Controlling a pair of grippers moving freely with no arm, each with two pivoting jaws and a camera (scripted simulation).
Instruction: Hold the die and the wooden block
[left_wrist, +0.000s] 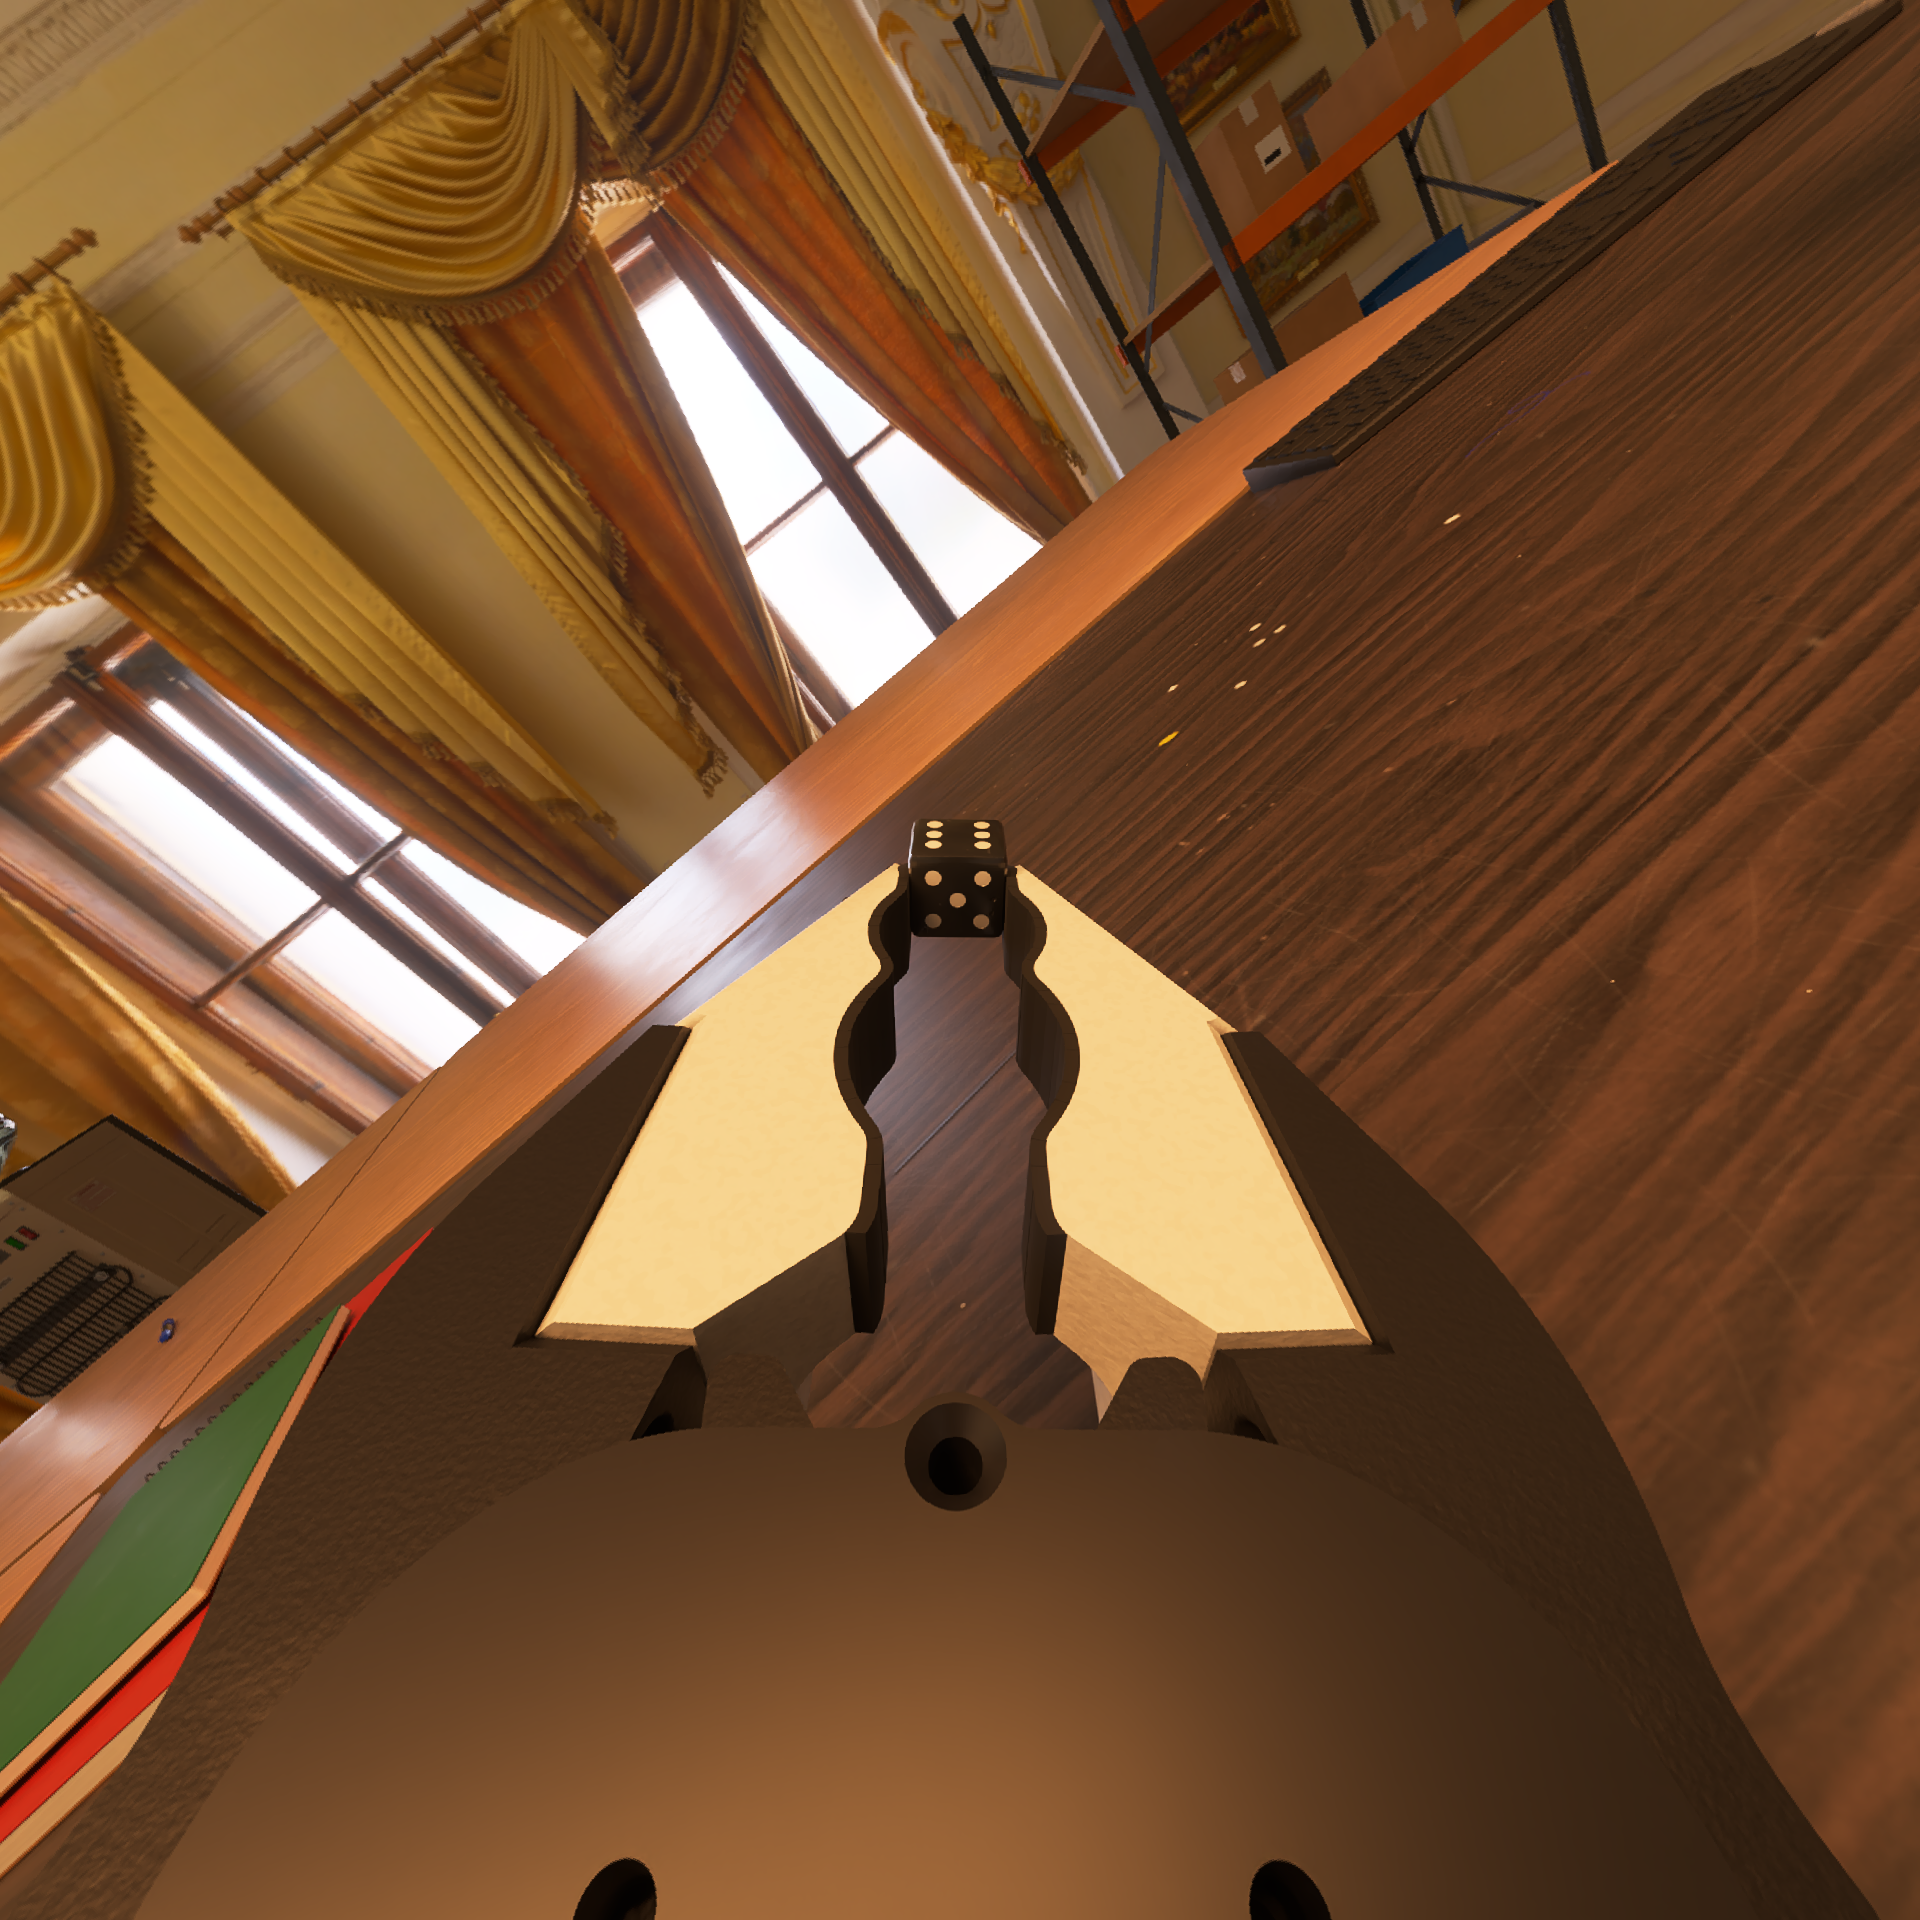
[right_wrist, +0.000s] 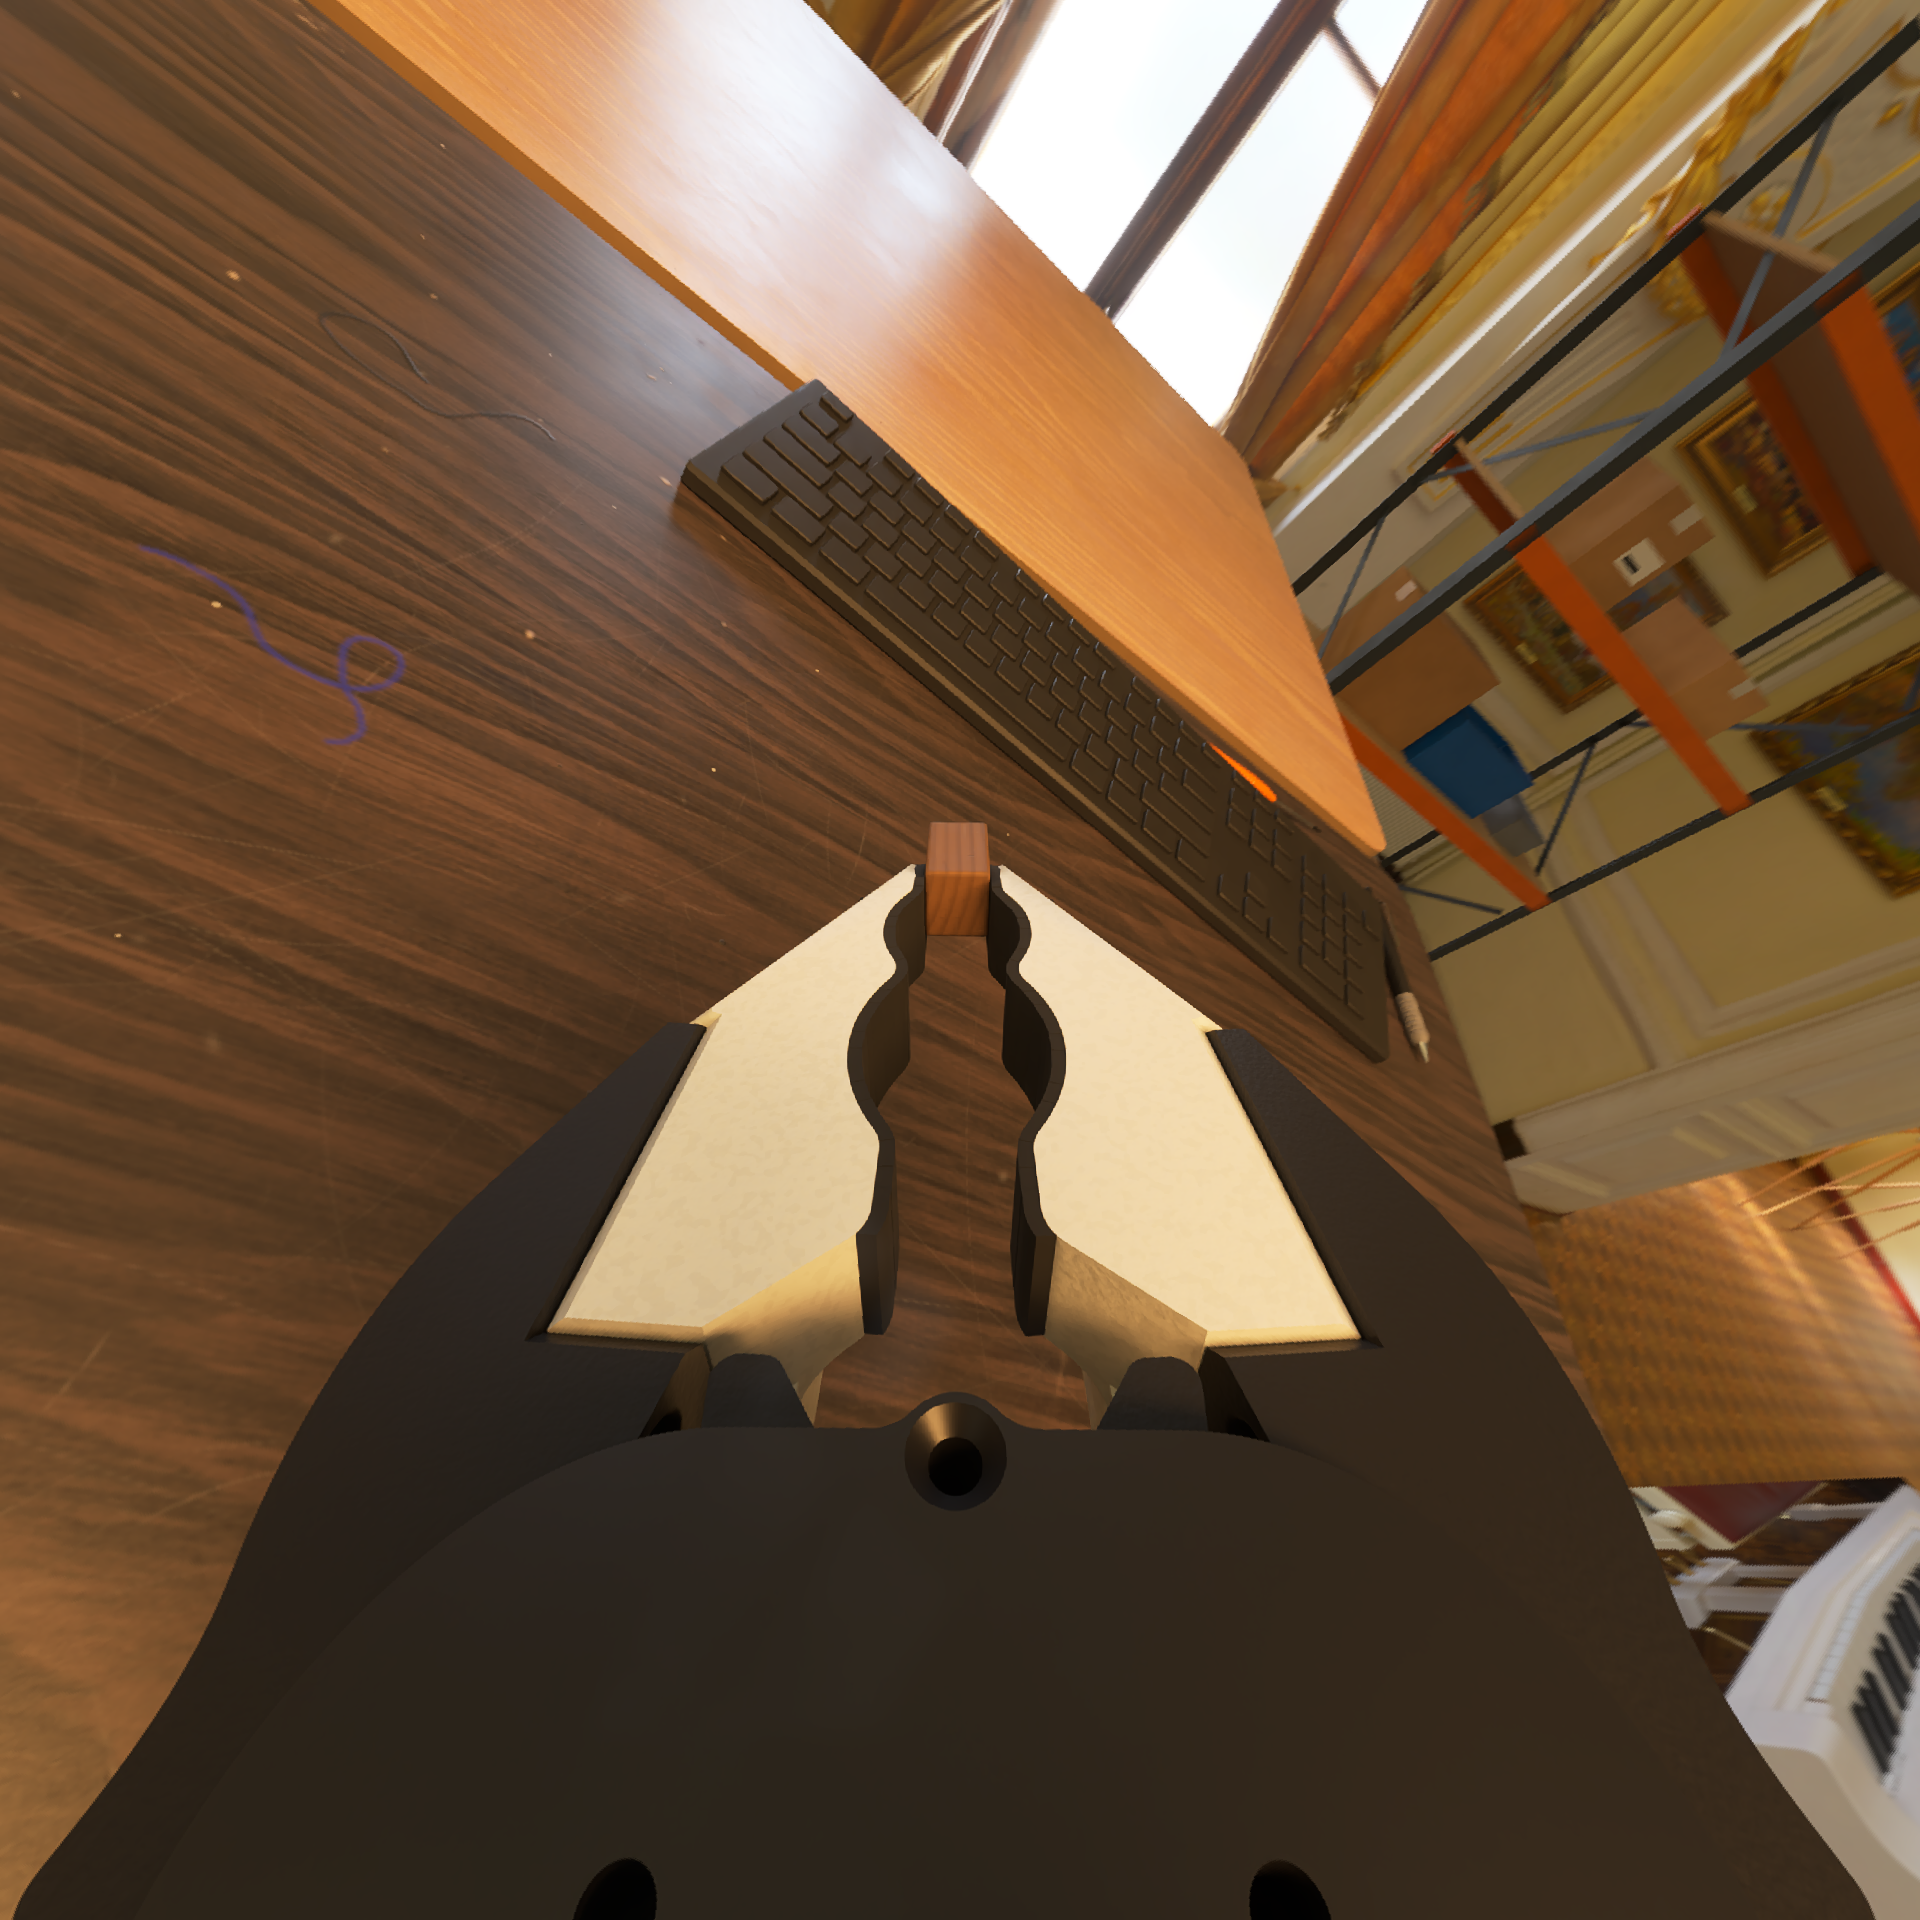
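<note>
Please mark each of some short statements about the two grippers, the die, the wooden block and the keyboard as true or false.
1. The left gripper pinches the black die at its fingertips. True.
2. The right gripper is empty. False: it is shut on the wooden block.
3. A dark keyboard lies on the table. True.
4. The die is white with black pips. False: black with pale pips.

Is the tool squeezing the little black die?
Yes, the left tool is shut on the die; both tips press its sides.
</note>
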